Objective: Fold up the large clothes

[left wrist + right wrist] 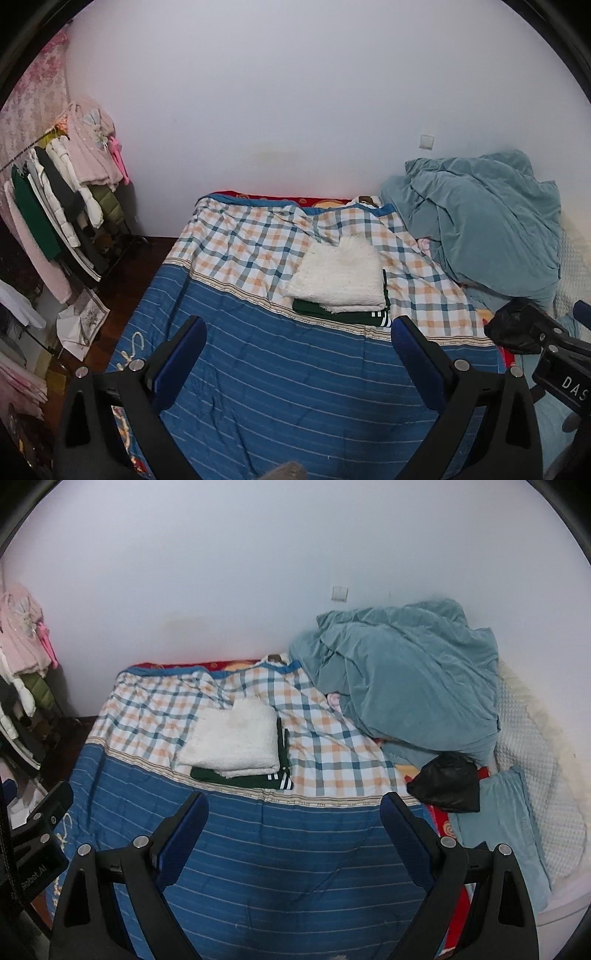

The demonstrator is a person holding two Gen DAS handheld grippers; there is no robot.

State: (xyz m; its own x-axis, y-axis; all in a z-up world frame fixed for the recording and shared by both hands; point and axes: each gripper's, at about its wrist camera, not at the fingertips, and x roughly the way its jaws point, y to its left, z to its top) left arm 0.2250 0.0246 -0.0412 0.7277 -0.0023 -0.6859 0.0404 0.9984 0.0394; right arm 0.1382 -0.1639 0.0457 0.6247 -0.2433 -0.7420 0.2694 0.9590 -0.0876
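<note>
A folded white fluffy garment lies on top of a folded dark green garment with white stripes, stacked on the bed where the plaid sheet meets the blue striped cover. My left gripper is open and empty above the blue cover, short of the stack. My right gripper is open and empty, also over the blue cover just in front of the stack. A black crumpled garment lies on the bed to the right.
A heaped teal duvet fills the bed's far right. A teal pillow and white quilted cover lie at the right edge. A clothes rack stands left of the bed on the dark floor. A white wall runs behind.
</note>
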